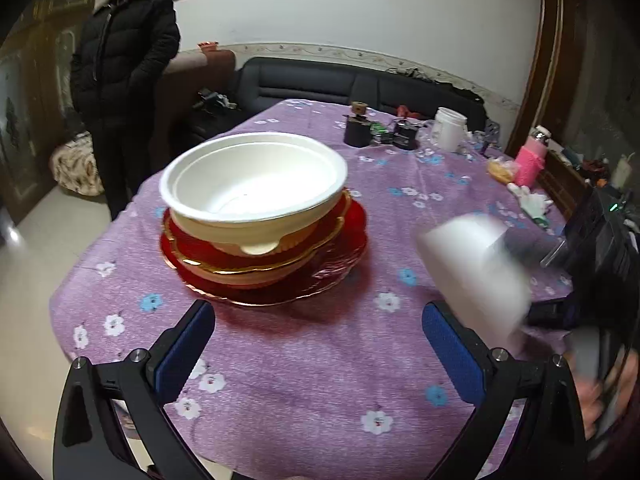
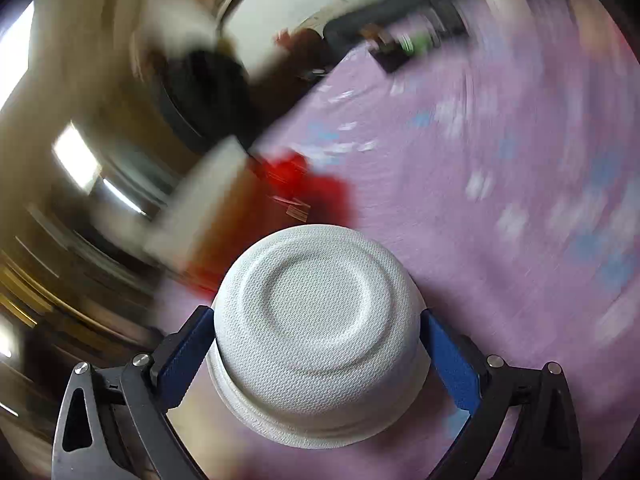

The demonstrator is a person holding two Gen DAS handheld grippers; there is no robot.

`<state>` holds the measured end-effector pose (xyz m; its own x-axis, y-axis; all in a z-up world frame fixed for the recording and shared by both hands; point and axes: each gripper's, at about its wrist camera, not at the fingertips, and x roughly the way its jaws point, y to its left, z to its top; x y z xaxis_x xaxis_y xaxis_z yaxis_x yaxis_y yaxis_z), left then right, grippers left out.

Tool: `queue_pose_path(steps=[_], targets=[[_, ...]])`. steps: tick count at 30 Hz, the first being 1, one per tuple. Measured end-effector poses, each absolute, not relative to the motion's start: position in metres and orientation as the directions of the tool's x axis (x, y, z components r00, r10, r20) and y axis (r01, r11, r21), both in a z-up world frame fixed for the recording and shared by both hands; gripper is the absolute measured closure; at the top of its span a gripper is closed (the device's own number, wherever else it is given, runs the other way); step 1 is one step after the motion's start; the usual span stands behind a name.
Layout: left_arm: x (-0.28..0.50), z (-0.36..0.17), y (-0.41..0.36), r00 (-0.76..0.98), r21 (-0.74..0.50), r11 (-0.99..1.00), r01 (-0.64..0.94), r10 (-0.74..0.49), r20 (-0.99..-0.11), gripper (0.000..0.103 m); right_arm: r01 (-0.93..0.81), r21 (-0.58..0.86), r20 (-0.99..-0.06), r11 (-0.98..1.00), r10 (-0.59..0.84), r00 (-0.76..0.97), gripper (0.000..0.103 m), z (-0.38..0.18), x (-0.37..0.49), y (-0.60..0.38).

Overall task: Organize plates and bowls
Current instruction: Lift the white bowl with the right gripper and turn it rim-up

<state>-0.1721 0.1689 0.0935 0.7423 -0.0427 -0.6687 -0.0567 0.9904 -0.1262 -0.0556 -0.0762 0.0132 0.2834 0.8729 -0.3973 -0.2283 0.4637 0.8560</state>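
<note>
Blue-padded and spread wide, the left gripper (image 1: 318, 344) hangs over the purple flowered tablecloth (image 1: 304, 368) with nothing between its fingers. Just beyond it sits our landmark: the stack of dishes, a big white foam bowl (image 1: 254, 184) on top, nested over gold-rimmed red plates (image 1: 256, 268), with a broad red glass plate (image 1: 344, 268) at the bottom. To the right of that stack, a blurred small white foam bowl (image 1: 476, 272) is in the air, carried by the right gripper (image 2: 318, 344).

Over to the right wrist view: the jaws are clamped on that small bowl (image 2: 316, 336), one blue pad on each side of its wall, the textured base facing the camera. Everything behind it is smeared, but a red and white blur of the stack (image 2: 240, 208) shows up and to the left of the bowl.

Far beyond the stack, at the back of the table, stand a white plastic jar (image 1: 450, 128) and some small dark items (image 1: 360, 130); further right, a pink bottle (image 1: 530, 160). Left of the stack, off the table, a man in a black padded jacket (image 1: 124, 60) stands watching.
</note>
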Motion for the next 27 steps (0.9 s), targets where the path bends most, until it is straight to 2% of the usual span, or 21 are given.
queue_pose_path(steps=[1, 2, 3, 5, 6, 11, 15, 19, 24, 27], targets=[[-0.171, 0.094, 0.168, 0.741, -0.138, 0.989, -0.047, -0.058, -0.668, 0.0, -0.132, 0.935, -0.288, 0.331, 0.92, 0.266, 0.0, 0.0, -0.048, -0.096], [-0.17, 0.095, 0.166, 0.741, -0.149, 0.988, -0.036, -0.073, -0.668, 0.0, -0.048, 0.968, -0.225, 0.248, 0.933, 0.28, 0.0, -0.012, -0.044, -0.115], [-0.168, 0.095, 0.162, 0.738, -0.161, 0.987, -0.019, -0.095, -0.668, 0.0, 0.025, 0.965, -0.255, 0.262, 0.907, 0.335, 0.001, -0.023, -0.039, -0.141], [-0.165, 0.095, 0.156, 0.734, -0.17, 0.985, 0.005, -0.119, -0.669, 0.0, 0.038, 0.973, -0.225, 0.228, 0.9, 0.374, 0.001, -0.027, -0.038, -0.169], [-0.163, 0.095, 0.151, 0.731, -0.173, 0.985, 0.018, -0.131, -0.67, 0.0, 0.063, 0.958, -0.281, 0.281, 0.867, 0.411, 0.0, -0.023, -0.042, -0.186], [-0.149, 0.098, 0.125, 0.715, -0.189, 0.978, 0.085, -0.192, -0.673, 0.0, 0.156, 0.89, -0.442, 0.429, 0.724, 0.53, 0.001, -0.01, -0.058, -0.244], [-0.138, 0.1, 0.101, 0.71, -0.174, 0.978, 0.117, -0.205, -0.674, 0.0, 0.225, 0.756, -0.598, 0.615, 0.509, 0.619, 0.001, 0.01, -0.077, -0.285], [-0.125, 0.091, 0.087, 0.646, -0.213, 0.967, 0.137, -0.25, -0.721, 0.0, 0.193, 0.677, -0.62, 0.71, 0.409, 0.67, 0.001, 0.033, -0.089, -0.3], [-0.106, 0.087, 0.058, 0.603, -0.212, 0.964, 0.159, -0.265, -0.753, 0.0, 0.131, 0.619, -0.654, 0.774, 0.416, 0.631, 0.002, 0.037, -0.084, -0.279], [-0.093, 0.089, 0.035, 0.612, -0.162, 0.97, 0.18, -0.24, -0.754, 0.0, 0.129, 0.576, -0.69, 0.807, 0.395, 0.606, 0.019, 0.03, -0.077, -0.265]])
